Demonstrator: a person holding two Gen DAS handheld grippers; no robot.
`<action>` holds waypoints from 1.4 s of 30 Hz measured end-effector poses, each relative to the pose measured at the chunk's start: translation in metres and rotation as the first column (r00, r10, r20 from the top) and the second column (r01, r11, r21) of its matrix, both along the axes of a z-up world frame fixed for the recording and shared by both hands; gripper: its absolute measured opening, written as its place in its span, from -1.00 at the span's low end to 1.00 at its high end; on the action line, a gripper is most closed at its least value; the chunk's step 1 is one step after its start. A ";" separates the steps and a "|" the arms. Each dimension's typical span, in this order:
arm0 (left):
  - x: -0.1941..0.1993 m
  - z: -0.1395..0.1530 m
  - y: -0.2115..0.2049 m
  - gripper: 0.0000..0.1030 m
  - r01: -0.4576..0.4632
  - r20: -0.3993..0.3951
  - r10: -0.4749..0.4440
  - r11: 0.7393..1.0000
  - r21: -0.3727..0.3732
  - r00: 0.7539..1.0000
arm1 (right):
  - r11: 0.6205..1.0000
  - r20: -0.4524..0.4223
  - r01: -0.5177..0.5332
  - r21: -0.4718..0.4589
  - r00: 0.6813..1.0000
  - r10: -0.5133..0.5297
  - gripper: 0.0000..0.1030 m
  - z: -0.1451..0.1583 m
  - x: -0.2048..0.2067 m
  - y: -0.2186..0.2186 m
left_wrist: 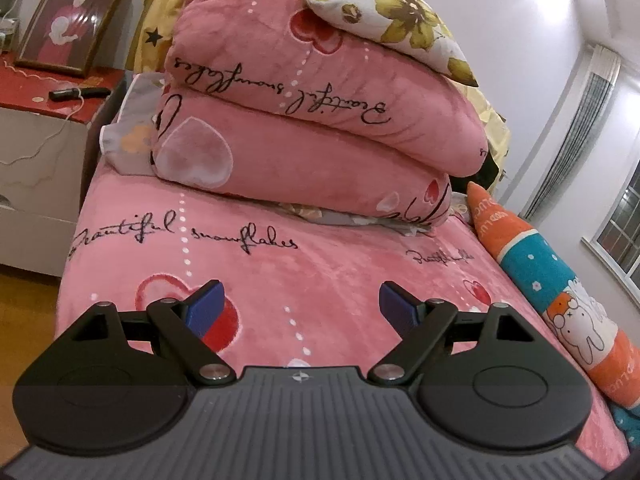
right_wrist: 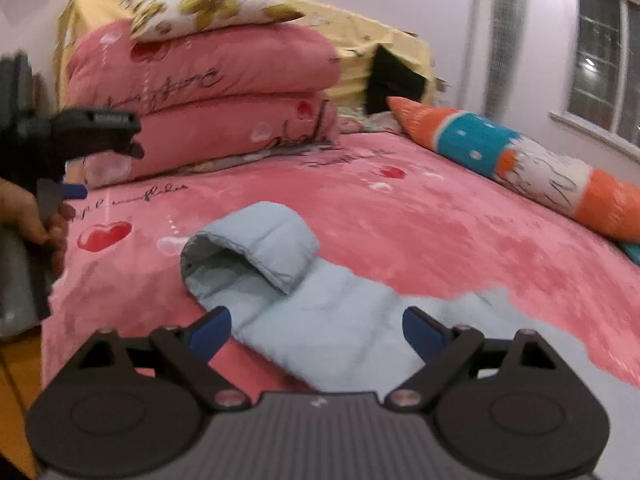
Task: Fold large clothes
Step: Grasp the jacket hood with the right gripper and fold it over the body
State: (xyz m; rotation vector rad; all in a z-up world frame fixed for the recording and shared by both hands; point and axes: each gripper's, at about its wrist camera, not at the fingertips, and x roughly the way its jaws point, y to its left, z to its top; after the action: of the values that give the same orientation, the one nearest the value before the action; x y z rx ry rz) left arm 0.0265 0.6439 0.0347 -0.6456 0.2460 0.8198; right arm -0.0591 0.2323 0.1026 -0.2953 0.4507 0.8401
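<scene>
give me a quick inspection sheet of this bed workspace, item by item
surface: pink bedspread with hearts and script, lying flat.
job's things: light blue padded jacket spread on the bedspread, hood towards the quilts, not yet folded.
clutter: folded pink quilts stacked at the far end, floral pillow on top; rocket cushion along the wall side.
grippers: left tongs open over bare bedspread, nothing between them; right tongs open above the jacket, not pressing on it.
cables: white cord trailing down the cabinet.
surroundings: framed picture on the cabinet, window, white walls.
</scene>
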 end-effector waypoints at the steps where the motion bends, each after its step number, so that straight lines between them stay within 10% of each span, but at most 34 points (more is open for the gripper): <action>1: 0.001 0.000 0.001 1.00 0.000 -0.001 0.000 1.000 -0.003 1.000 | 1.000 0.007 -0.012 -0.010 1.000 0.012 0.69 -0.003 0.003 0.009; 12: 0.003 -0.004 0.003 1.00 0.006 0.007 -0.006 0.999 -0.040 1.000 | 0.988 0.107 -0.086 -0.126 0.989 0.099 0.45 -0.024 0.024 0.082; 26: 0.005 -0.006 0.002 1.00 0.022 0.006 -0.022 0.998 -0.056 1.000 | 0.985 0.116 -0.059 -0.159 0.990 0.078 -0.91 -0.035 0.037 0.102; 42: 0.013 -0.006 -0.014 1.00 0.080 -0.010 -0.080 0.996 -0.042 0.997 | 0.963 0.184 0.245 0.115 0.947 -0.263 -0.99 0.052 0.058 0.006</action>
State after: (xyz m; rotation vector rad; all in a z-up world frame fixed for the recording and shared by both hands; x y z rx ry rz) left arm 0.0399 0.6295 0.0285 -0.6660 0.2987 0.7432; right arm -0.0007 0.2381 0.1543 -0.2279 0.2564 0.5702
